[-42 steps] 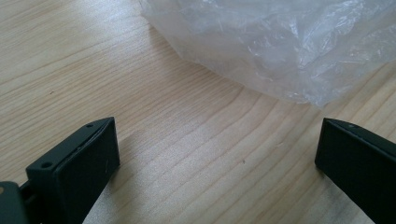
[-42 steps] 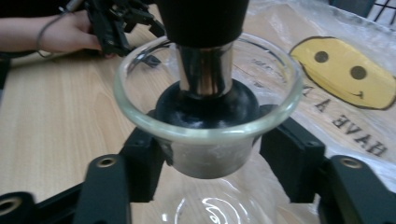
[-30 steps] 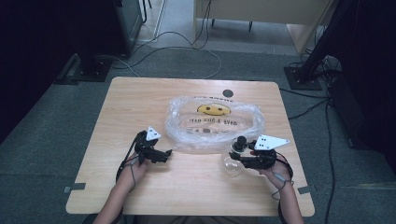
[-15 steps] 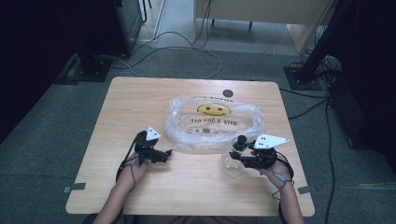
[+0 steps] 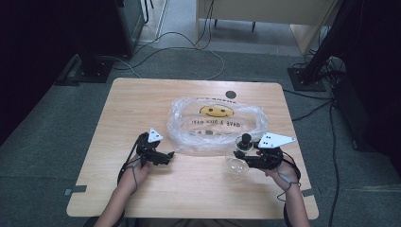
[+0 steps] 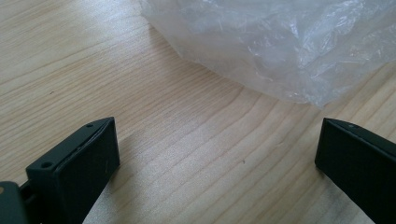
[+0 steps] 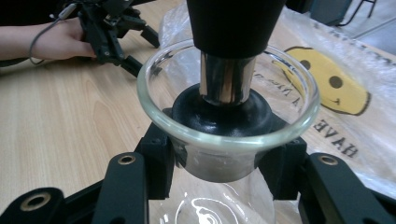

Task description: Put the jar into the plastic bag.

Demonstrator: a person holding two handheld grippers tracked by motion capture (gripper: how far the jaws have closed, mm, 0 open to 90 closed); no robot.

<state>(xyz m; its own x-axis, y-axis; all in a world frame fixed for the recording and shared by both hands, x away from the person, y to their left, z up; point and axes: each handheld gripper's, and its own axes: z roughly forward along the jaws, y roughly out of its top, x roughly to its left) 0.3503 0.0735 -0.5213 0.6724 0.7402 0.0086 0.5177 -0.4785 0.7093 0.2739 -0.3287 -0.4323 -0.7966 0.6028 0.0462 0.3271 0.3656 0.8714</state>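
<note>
My left hand-held gripper [image 6: 217, 154] has its jaws spread wide, one at the lower left of the view, the other at the right edge, nothing between them but bare wooden counter [image 6: 93, 70]. A crumpled clear plastic bag [image 6: 280, 42] lies on the counter ahead, toward the upper right. Its near edge sits short of the jaw tips, not touching either.

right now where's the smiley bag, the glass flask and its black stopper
smiley bag [image 5: 217, 111] high view, on its yellow face print
glass flask [image 7: 159, 65] right gripper view, on its rim
black stopper [image 7: 219, 112] right gripper view, on its base
</note>
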